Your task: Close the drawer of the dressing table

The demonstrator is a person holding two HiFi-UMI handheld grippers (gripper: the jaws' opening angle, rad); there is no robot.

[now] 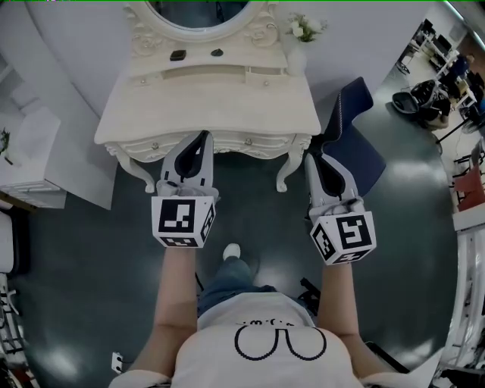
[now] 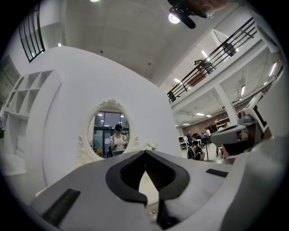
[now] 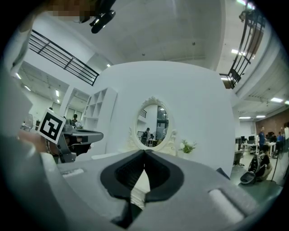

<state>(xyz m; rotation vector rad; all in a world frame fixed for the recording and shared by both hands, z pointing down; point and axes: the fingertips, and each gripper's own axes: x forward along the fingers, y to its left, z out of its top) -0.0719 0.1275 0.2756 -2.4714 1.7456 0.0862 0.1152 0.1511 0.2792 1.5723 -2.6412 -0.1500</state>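
The cream dressing table stands ahead of me under its oval mirror. Its drawer front, with small knobs, runs along the near edge; I cannot tell whether it stands out. My left gripper is shut and empty, its tip over the table's front edge, left of the middle. My right gripper is shut and empty too, just off the table's right front corner beside the curved leg. In the left gripper view the jaws meet below the mirror; the right gripper faces the mirror as well.
A blue chair stands right of the table, close to my right gripper. A vase of white flowers sits on the table's back right corner. White shelving stands at the left. The person's shoe is on the dark floor below.
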